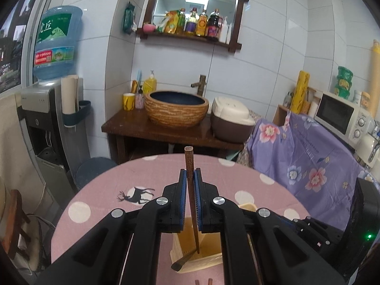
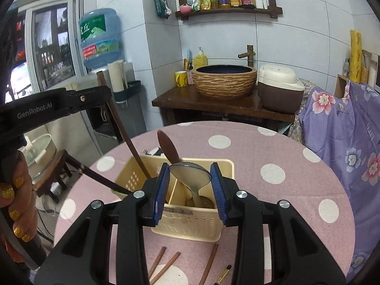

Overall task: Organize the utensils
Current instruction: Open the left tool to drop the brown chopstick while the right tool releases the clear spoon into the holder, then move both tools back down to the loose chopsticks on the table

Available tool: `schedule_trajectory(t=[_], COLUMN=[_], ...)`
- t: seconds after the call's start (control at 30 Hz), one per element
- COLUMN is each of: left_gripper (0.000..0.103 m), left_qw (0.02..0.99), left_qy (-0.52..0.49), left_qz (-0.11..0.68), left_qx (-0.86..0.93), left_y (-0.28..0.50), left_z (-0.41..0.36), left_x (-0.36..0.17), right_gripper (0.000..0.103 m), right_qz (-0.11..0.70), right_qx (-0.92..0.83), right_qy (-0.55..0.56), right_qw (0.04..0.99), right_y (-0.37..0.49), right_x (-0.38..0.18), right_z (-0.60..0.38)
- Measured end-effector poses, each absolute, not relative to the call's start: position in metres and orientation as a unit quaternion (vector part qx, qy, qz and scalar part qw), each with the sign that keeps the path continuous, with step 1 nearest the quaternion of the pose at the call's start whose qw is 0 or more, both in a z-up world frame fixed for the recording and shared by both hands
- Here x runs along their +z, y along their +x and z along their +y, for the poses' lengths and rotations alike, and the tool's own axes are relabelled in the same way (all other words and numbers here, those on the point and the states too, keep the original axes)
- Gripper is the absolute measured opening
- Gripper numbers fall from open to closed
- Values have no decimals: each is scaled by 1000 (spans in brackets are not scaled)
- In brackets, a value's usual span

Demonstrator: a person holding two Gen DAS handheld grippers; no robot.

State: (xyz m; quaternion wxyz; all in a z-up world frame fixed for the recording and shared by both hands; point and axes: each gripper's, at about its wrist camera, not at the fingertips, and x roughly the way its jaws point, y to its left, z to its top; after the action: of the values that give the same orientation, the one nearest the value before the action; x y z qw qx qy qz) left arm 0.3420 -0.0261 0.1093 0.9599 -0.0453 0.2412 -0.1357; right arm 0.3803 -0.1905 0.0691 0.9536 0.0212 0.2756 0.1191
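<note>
Both wrist views close above holder point(image 2: 190, 204), facing sink point(image 1: 177, 109)

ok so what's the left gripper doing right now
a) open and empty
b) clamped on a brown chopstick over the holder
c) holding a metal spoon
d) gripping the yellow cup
b: the left gripper has its jaws closed on a brown chopstick, whose lower end dips into the cream utensil holder; the metal spoon stands in the holder between the right gripper's open jaws.

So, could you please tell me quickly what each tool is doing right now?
Left tool: closed on a wooden chopstick.
Right tool: open, holding nothing.
</note>
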Motion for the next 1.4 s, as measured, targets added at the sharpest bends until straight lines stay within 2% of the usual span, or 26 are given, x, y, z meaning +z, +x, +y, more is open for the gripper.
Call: schedule_trajectory(t=[0.2,0.4,0.5,0.53,0.57,0.63,0.7,0.83,0.87,1.13,1.4], left_gripper=[8,8,13,25,42,56,60,81,83,84,60], left_qw=[948,949,949,951,952,954,956,961,962,950,914], left_qy=[-32,-24,-21,-22,-25,-36,-35,-23,-22,-26,-51], left_qz=[279,282,281,277,274,264,256,239,238,295,389], left_qx=[-146,-139,-140,-139,-138,-141,-140,-136,-135,-101,-101], left_y=[351,352,349,346,343,333,321,287,279,235,212], left_z=[-30,-31,-29,-28,-26,-21,-19,-13,-11,13,14], left_x=[92,89,92,93,94,97,99,93,90,21,-57], right_gripper=[36,36,38,44,50,54,54,54,54,54,54], right_qz=[268,268,261,257,253,245,240,235,238,308,388], right_qx=[114,103,108,108,106,105,102,80,72,44,32], right_qy=[3,11,16,16,18,26,29,26,23,36,47], right_qw=[957,958,959,960,961,964,965,968,968,950,920], right_y=[378,381,380,378,376,372,365,342,335,274,230], right_x=[59,57,57,58,59,61,62,59,56,3,-70], right_z=[-185,-188,-190,-191,-192,-195,-198,-206,-209,-239,-238])
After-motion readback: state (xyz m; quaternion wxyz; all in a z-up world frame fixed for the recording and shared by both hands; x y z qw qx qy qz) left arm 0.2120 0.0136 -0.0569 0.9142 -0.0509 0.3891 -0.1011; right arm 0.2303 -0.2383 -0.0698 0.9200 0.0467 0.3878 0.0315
